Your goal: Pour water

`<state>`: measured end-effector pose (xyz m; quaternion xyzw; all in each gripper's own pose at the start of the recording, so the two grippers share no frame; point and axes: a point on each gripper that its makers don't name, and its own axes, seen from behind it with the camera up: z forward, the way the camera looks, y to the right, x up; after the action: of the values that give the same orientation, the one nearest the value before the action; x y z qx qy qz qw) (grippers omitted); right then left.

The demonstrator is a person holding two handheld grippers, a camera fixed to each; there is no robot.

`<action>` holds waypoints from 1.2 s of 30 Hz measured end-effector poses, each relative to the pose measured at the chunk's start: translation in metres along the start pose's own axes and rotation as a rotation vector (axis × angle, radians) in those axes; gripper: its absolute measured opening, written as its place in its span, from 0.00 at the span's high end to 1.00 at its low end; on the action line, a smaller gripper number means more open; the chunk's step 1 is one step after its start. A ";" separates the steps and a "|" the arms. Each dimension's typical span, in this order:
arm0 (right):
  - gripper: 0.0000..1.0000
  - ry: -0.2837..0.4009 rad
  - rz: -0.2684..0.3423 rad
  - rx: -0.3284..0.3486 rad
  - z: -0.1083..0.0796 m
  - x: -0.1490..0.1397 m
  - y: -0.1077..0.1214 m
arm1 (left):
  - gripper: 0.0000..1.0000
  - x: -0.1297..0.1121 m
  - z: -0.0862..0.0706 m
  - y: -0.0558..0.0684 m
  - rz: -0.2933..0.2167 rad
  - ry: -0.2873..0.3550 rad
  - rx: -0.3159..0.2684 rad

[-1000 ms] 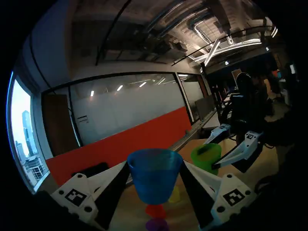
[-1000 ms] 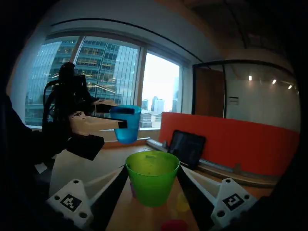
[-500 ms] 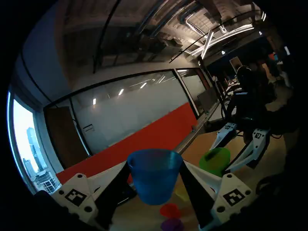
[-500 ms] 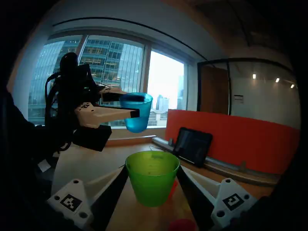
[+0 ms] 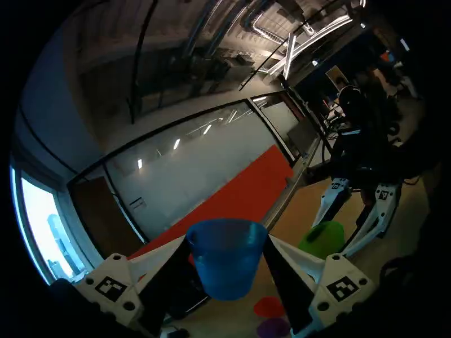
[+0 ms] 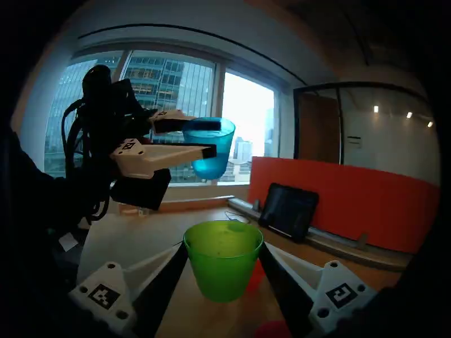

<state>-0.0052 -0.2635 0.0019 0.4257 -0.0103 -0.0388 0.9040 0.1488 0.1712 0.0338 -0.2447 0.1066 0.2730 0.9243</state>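
Alignment matters most now. The left gripper (image 5: 226,250) has its jaws clamped on the blue cup (image 5: 226,267), held up in the air. The right gripper (image 6: 224,248) has its jaws clamped on the green cup (image 6: 224,267), lower and above the table (image 6: 129,239). I judge the blue rim should come directly over the green mouth before tipping, followed by a slow tilt with the green cup kept level. The right gripper view gives the side-on relation: the blue cup sits higher, off to one side and apart from the green one. The left gripper view looks along the blue cup's outer wall, so I cannot tell its contents.
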 end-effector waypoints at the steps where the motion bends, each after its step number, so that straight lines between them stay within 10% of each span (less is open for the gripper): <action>1: 0.09 -0.001 0.001 0.002 0.001 -0.001 -0.001 | 0.13 0.001 0.000 0.000 0.009 0.001 0.001; 36: 0.09 -0.009 0.014 0.038 0.018 -0.008 -0.010 | 0.13 0.019 0.004 0.004 0.281 0.016 0.015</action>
<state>-0.0145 -0.2836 0.0058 0.4425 -0.0181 -0.0341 0.8959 0.1623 0.1847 0.0291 -0.2225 0.1491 0.3968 0.8780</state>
